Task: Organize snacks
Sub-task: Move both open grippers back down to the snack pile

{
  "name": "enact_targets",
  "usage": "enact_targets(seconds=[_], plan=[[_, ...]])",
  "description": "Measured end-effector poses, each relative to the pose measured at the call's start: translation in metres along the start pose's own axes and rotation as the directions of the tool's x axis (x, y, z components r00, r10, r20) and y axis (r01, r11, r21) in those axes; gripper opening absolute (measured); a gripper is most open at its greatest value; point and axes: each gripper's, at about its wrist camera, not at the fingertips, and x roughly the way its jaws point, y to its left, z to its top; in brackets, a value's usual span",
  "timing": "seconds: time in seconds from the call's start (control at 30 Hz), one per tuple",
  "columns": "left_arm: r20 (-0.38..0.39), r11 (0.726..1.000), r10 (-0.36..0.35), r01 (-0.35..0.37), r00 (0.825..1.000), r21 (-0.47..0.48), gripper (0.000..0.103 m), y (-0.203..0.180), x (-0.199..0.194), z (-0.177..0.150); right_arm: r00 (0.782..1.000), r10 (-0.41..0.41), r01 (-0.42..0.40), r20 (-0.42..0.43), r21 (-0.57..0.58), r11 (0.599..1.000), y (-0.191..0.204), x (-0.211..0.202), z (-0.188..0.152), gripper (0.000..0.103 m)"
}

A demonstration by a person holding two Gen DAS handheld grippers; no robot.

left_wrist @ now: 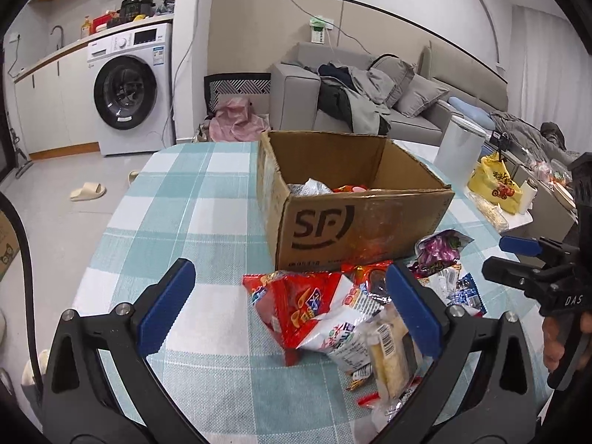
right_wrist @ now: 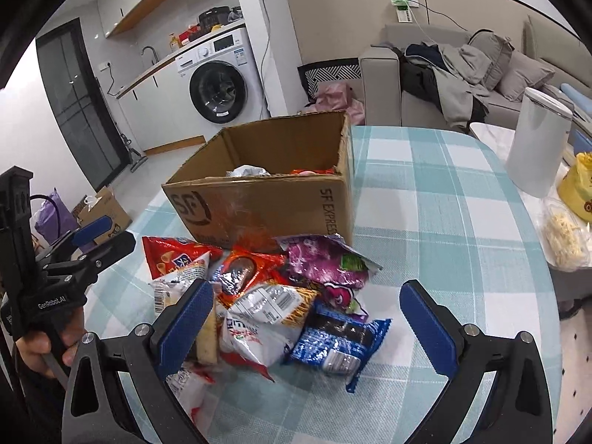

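Checked teal-and-white cloth covers the counter [left_wrist: 177, 199], with a washing machine [left_wrist: 129, 88] and grey sofa [left_wrist: 370, 85] behind. An open cardboard box [left_wrist: 355, 218] sits mid-counter, a few packets inside. Loose snacks [right_wrist: 281, 303] lie heaped against its near side. Both the left hand-held gripper [left_wrist: 292, 303] and the right hand-held gripper [right_wrist: 307, 318] are spread wide over the heap, holding nothing.

A washing machine [left_wrist: 127, 90] stands under a counter whose top is crowded with bottles and a dark cooker [left_wrist: 137, 6]; a grey sofa [left_wrist: 370, 85] bears heaped clothes [left_wrist: 355, 92] and cushions; a pale slipper [left_wrist: 88, 190] lies on the floor; a white cylindrical bin [right_wrist: 536, 140] stands beside a yellow bag [right_wrist: 577, 185].
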Motion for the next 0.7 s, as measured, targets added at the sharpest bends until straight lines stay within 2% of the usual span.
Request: enact_targets(seconds=[0.07,0.23,0.37,0.5,0.7], plan=[[-0.012,1.000,-0.008,0.008,1.000,-0.005,0.102,0.002,0.002,-0.003,1.000,-0.001,0.001,-0.014,0.006,1.000,-0.005,0.000,-0.002,0.103],[-0.022,0.999,0.025,-0.025,0.999,0.022,0.102,0.003,0.009,-0.009,0.998,-0.049,0.050,-0.038,0.006,0.999,-0.014,0.003,-0.004,0.103],[-0.038,0.999,0.036,-0.035,0.999,0.029,0.102,0.004,0.016,-0.011,0.991,-0.114,0.114,-0.070,-0.017,0.993,-0.023,0.011,-0.008,0.103],[-0.065,0.998,0.048,-0.046,0.997,0.031,0.102,0.009,0.026,-0.013,0.983,-0.145,0.141,-0.117,-0.038,0.989,-0.031,0.022,-0.011,0.103],[-0.086,0.997,0.074,-0.074,0.993,0.007,0.102,0.020,0.038,-0.016,0.977,-0.140,0.129,-0.158,-0.079,0.989,-0.028,0.036,-0.019,0.102]])
